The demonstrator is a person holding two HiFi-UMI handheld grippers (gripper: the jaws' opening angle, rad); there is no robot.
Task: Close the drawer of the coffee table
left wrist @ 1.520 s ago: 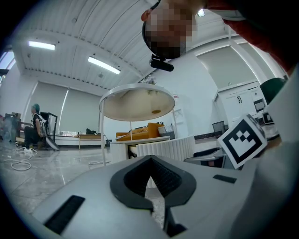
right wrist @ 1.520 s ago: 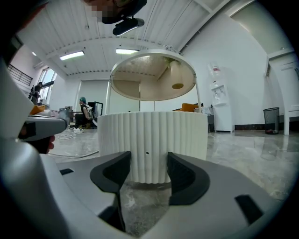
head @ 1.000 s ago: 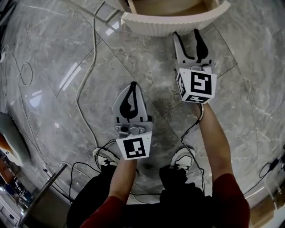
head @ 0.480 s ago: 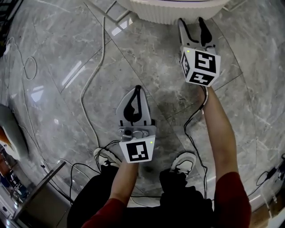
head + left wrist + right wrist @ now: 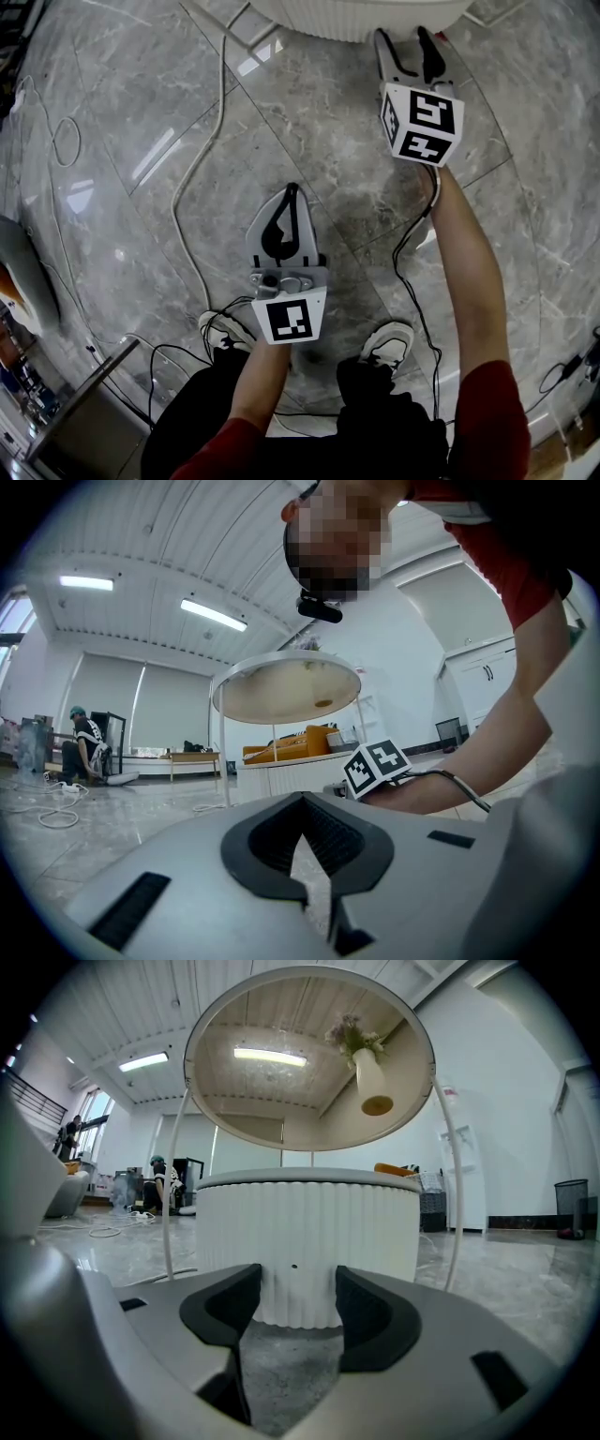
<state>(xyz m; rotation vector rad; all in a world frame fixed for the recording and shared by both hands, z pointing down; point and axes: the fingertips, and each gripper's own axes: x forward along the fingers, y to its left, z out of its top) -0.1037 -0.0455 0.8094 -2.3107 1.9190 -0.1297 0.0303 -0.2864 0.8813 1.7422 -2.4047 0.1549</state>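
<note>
At the coffee table's [image 5: 375, 14] ribbed white front, right gripper [image 5: 405, 42] is parked with its claw wide and empty, tips pointed straight at the drawer face. Can't tell from either view whether the tips touch it or sit just short of it.

Right gripper view: drawer front [image 5: 305, 1232] looks flush with the rest of the ribbed drum. No step, no gap line, no open box sticking out. A small dark dot sits at mid-face, between the jaws.

Head view only catches a sliver of the table, so nothing can be checked there beyond "no drawer box projecting over the floor [image 5: 141, 141]".

Left gripper [image 5: 289, 202] hangs well back from the table, over the floor near the person's feet. Its claw is pinched down to a narrow slit with nothing in it, so it takes no part in the push.

Status, my read: drawer is home or very nearly so, and the push looks essentially done. What's left is at most a last seat-in nudge with the right gripper, then backing off. The white cable [image 5: 202, 122] lying on the floor left of the table is clear of the drawer path.
</note>
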